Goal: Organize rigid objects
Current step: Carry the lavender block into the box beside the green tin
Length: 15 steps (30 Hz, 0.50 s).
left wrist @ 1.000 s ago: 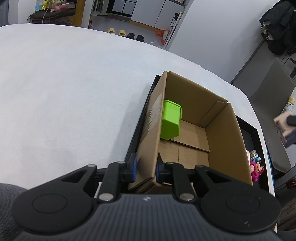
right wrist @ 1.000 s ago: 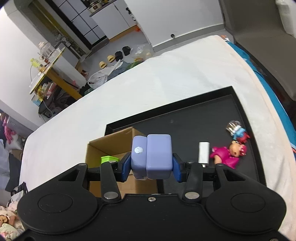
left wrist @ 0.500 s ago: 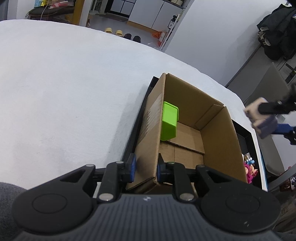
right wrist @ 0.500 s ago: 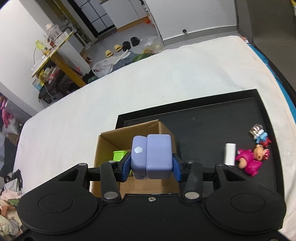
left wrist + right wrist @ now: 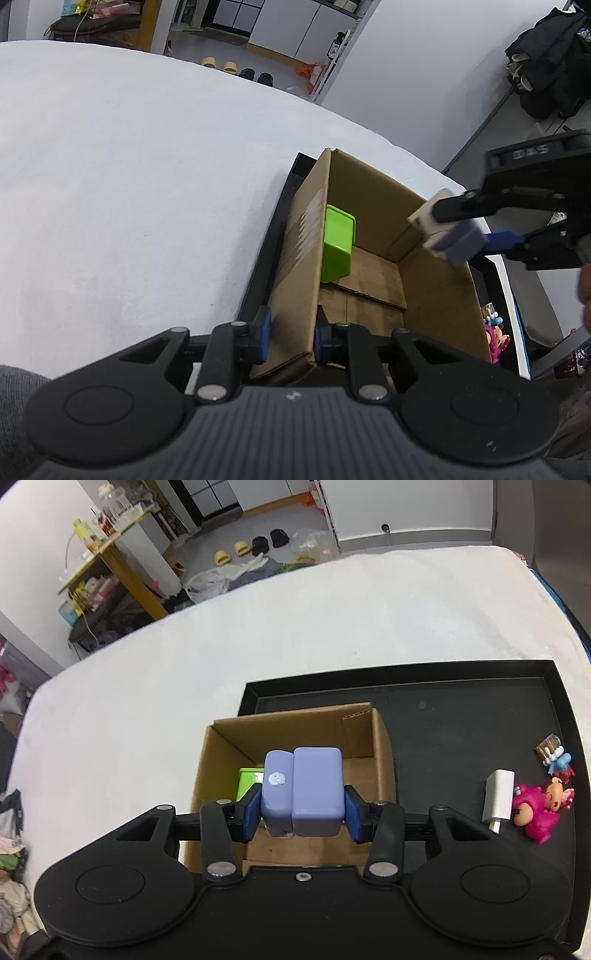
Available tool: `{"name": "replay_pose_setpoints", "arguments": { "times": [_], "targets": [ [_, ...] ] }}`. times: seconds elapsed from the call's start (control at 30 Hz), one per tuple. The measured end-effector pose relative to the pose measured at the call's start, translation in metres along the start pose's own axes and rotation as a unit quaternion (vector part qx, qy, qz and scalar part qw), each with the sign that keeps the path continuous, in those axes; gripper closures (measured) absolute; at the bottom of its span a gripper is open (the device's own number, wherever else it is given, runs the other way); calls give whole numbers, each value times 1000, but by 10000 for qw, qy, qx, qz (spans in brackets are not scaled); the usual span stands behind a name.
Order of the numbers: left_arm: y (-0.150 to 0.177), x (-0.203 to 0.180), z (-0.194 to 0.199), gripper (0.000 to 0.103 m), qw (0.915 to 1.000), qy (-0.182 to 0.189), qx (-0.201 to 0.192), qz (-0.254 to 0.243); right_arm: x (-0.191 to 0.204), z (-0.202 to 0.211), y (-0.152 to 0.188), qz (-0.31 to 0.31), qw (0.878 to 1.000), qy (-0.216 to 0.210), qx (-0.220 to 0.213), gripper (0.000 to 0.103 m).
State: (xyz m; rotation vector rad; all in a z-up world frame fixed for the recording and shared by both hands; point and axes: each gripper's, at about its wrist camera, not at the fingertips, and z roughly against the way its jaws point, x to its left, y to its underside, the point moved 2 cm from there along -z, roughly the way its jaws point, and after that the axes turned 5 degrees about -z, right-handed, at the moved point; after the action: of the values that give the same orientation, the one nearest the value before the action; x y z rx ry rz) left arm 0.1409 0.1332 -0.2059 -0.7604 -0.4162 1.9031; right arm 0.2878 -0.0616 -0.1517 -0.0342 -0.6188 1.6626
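My right gripper (image 5: 302, 812) is clamped on the purple block (image 5: 303, 792), held over the open cardboard box (image 5: 384, 753). Green box (image 5: 249, 781) is inside, at the block's 9 o'clock. My left gripper (image 5: 291, 334) pinches the box wall. White charger (image 5: 498, 799) and pink figurine (image 5: 537, 812) lie on the black tray (image 5: 461, 716) at 3 o'clock.

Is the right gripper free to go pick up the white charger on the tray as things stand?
Probably not yet. The right gripper is shut on the purple block above the cardboard box. Nothing blocks the white charger on the black tray, beside the pink figurine.
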Motion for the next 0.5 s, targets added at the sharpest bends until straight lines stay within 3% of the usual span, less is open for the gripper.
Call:
{"name": "replay_pose_setpoints", "arguments": {
  "times": [0.3, 0.5],
  "targets": [
    [-1, 3, 0, 83, 10000, 59, -7, 26, 17, -23, 4, 493, 9973, 544, -53, 59],
    [-1, 5, 0, 83, 10000, 80, 6, 40, 20, -37, 2, 543, 9961, 691, 8, 59]
  ]
}}
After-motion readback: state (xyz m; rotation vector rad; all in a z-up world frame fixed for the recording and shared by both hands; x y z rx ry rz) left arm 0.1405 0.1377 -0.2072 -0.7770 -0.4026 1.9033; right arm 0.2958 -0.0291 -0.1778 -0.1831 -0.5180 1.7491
